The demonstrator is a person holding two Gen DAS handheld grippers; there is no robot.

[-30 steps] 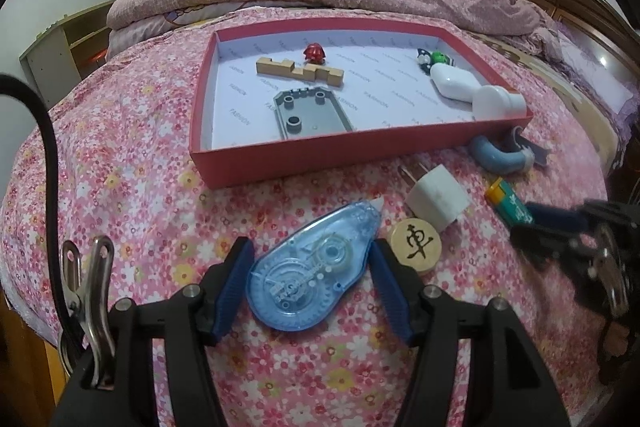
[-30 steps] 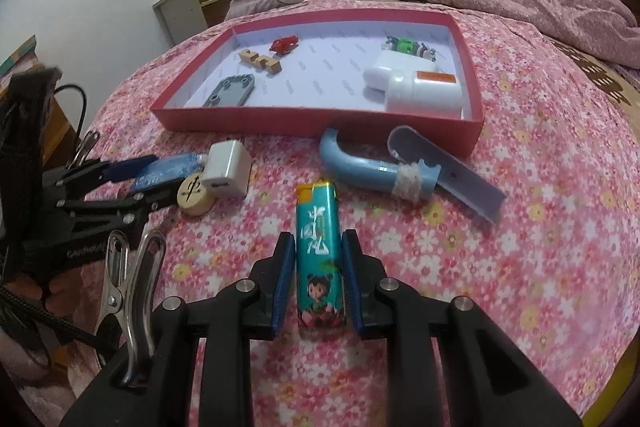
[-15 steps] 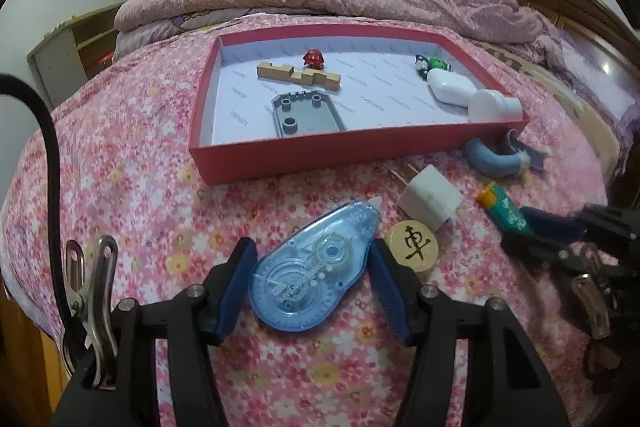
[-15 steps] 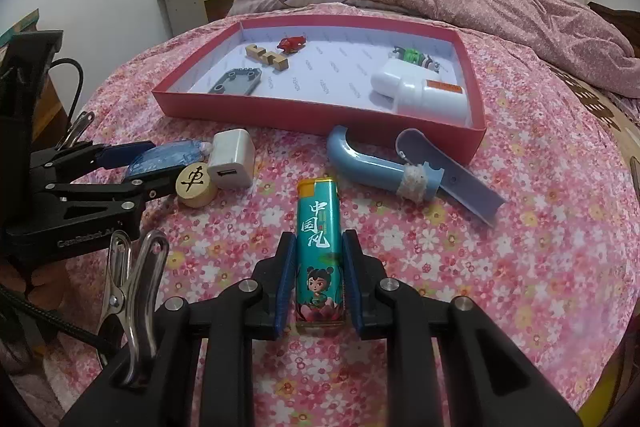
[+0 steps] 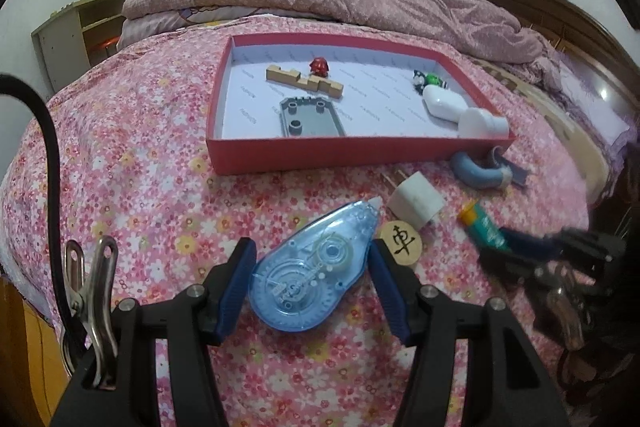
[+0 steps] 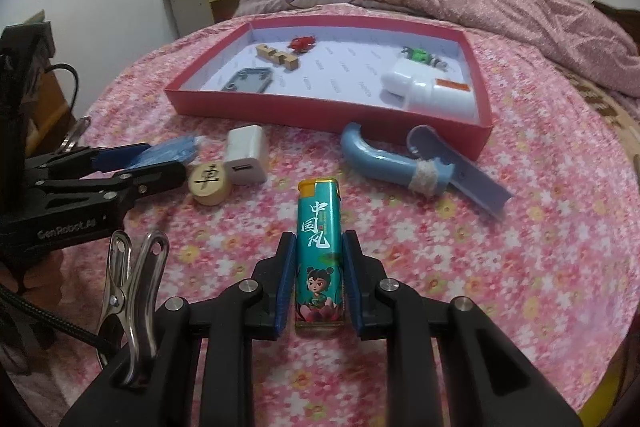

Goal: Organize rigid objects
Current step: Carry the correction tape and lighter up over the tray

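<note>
The left gripper [image 5: 312, 273] straddles a translucent blue correction-tape dispenser [image 5: 314, 277] lying flat on the flowered pink bedspread [image 5: 140, 155]. Its blue pads sit against the rounded plastic body on both sides, so the tongs stand half wide and clamp it. The dispenser's pointed tip aims far and right, near a round wooden chess piece [image 5: 401, 243] with a black character and a boxy white charger plug [image 5: 416, 201].

The right gripper [image 6: 318, 281] is narrowed tight on a teal lighter [image 6: 319, 251], a slim glossy rectangle with a cartoon figure and a yellow cap, held lengthwise and pointing away. Farther off lies a curved light-blue plastic handle [image 6: 384, 161], just in front of the shallow red cardboard tray [image 6: 320, 107] that holds small items.
</note>
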